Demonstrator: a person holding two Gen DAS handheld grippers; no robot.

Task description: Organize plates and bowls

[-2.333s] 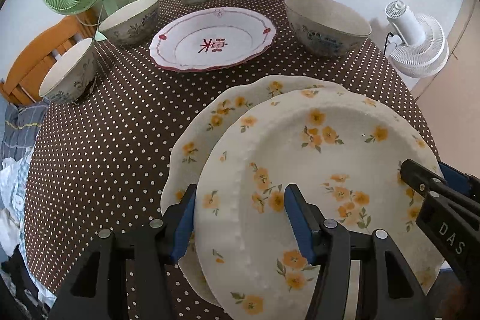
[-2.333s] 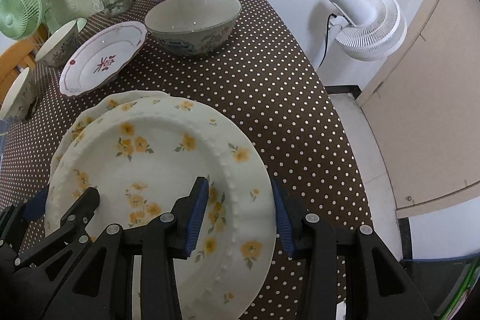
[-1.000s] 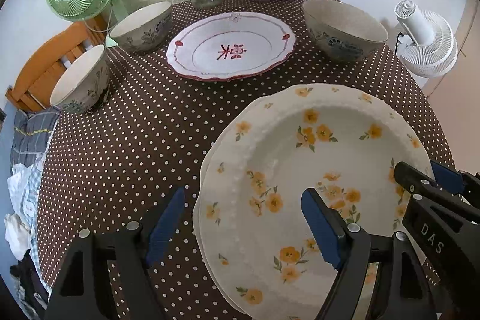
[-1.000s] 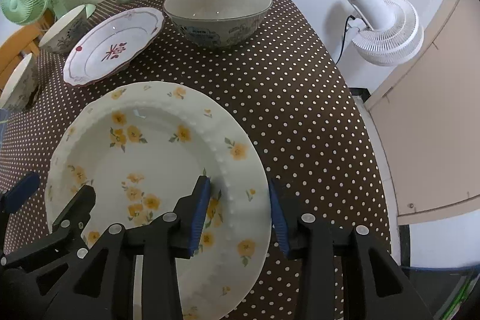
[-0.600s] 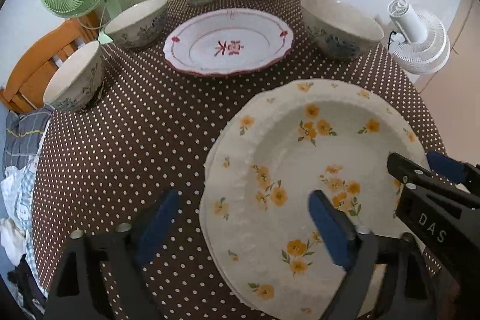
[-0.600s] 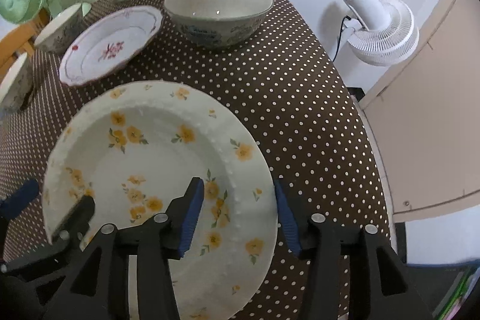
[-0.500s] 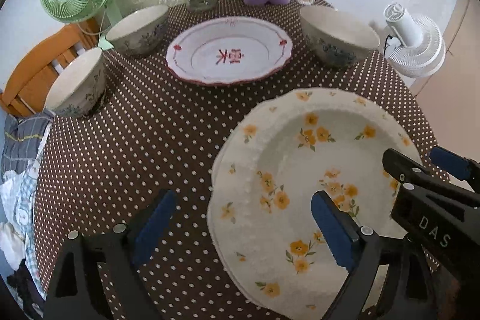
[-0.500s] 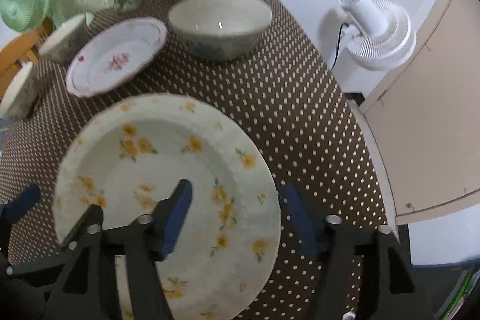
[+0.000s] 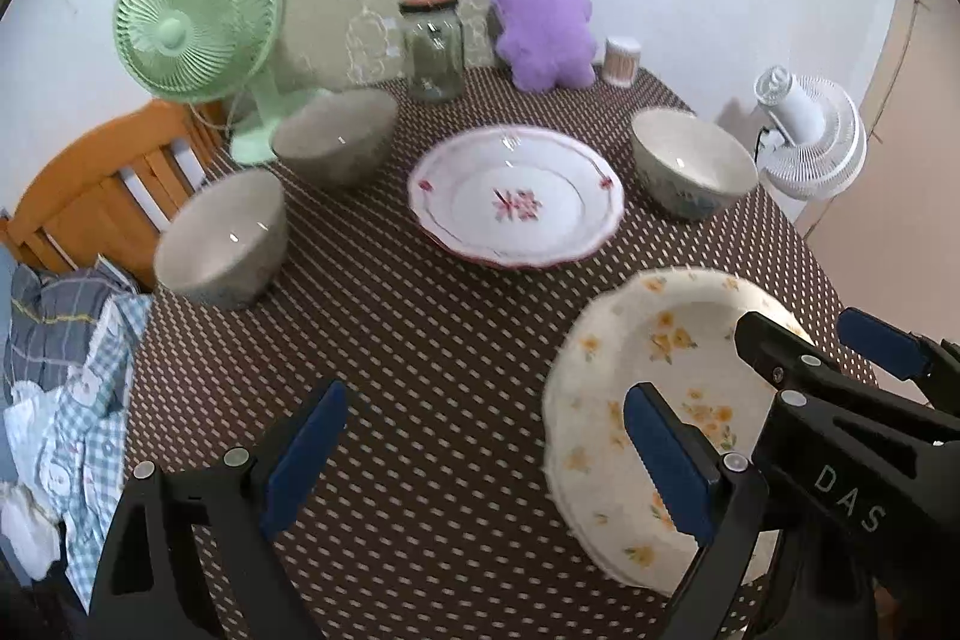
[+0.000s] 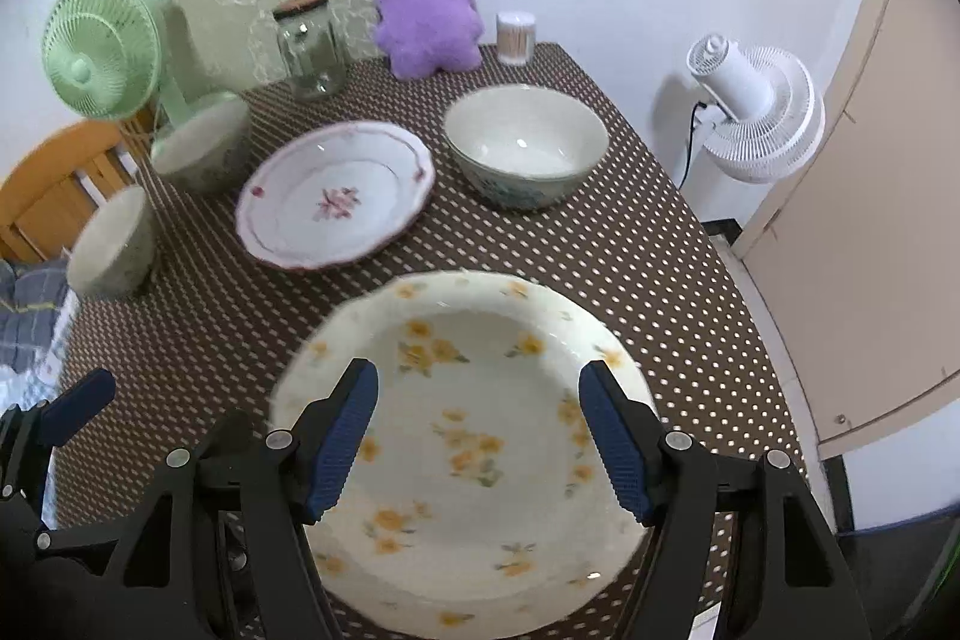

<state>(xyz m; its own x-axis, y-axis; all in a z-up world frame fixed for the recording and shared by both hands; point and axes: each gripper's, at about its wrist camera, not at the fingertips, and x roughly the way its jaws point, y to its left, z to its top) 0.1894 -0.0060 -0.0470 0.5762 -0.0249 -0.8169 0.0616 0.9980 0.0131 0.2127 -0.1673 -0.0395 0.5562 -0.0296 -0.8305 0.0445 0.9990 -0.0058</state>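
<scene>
Two yellow-flowered plates lie stacked [image 9: 654, 370] [image 10: 474, 400] on the polka-dot table near its front right edge. My left gripper [image 9: 480, 448] is open and empty, above the cloth left of the stack. My right gripper [image 10: 480, 424] is open and empty, above the stack. A red-rimmed plate [image 9: 516, 202] [image 10: 336, 196] lies at the table's middle. One bowl [image 9: 690, 163] [image 10: 525, 148] stands at the right. Two bowls [image 9: 222, 238] [image 9: 333, 142] stand at the left.
A green fan [image 9: 198, 22], a glass jar [image 9: 432, 46], a purple plush toy [image 9: 543, 19] and a toothpick holder [image 9: 621, 61] stand along the back. A white fan [image 10: 756, 106] is off the table's right side. A wooden chair [image 9: 102, 196] with clothes is at the left.
Both grippers let go of the top flowered plate, which now rests on the lower one. Both opened wider, rose and drew back; the left one swung to the left.
</scene>
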